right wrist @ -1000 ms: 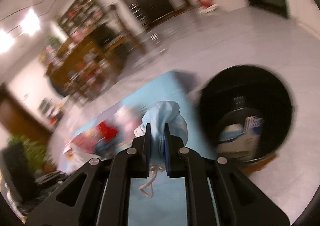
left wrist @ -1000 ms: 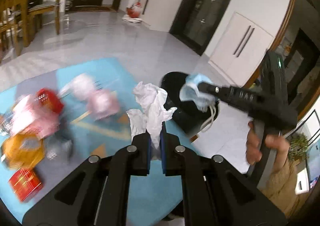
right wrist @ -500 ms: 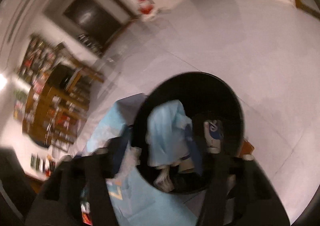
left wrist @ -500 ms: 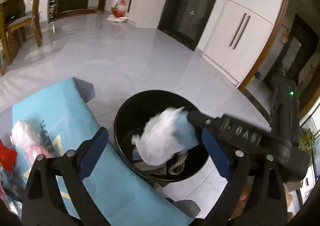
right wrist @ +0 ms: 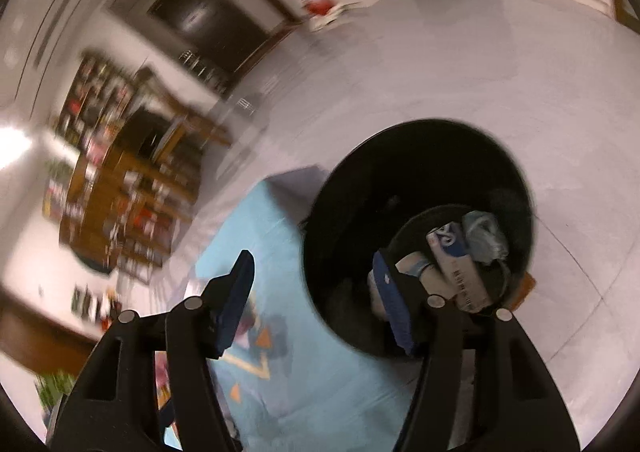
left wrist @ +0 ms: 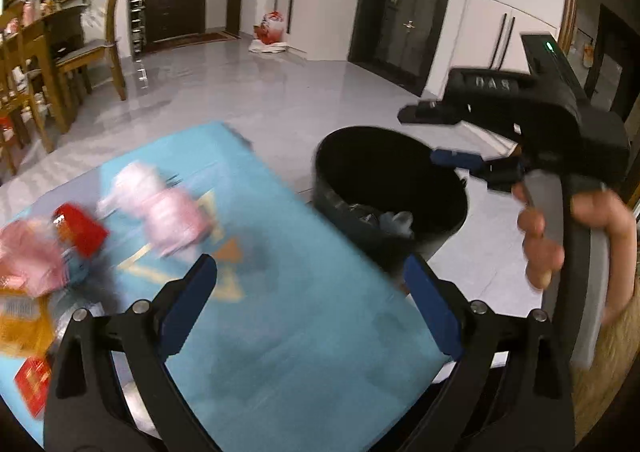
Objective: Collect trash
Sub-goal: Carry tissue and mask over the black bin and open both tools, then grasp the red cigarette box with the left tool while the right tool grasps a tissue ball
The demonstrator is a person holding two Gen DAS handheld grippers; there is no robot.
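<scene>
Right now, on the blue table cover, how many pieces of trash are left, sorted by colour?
Motion blur makes these counts approximate, from the left wrist view:
Pink bags: 2
Red packets: 2
Orange packet: 1
Total: 5 on the blue table cover

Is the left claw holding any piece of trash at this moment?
No, the left claw stands wide open with only the blue mat visible between its fingers, and nothing is gripped.
</scene>
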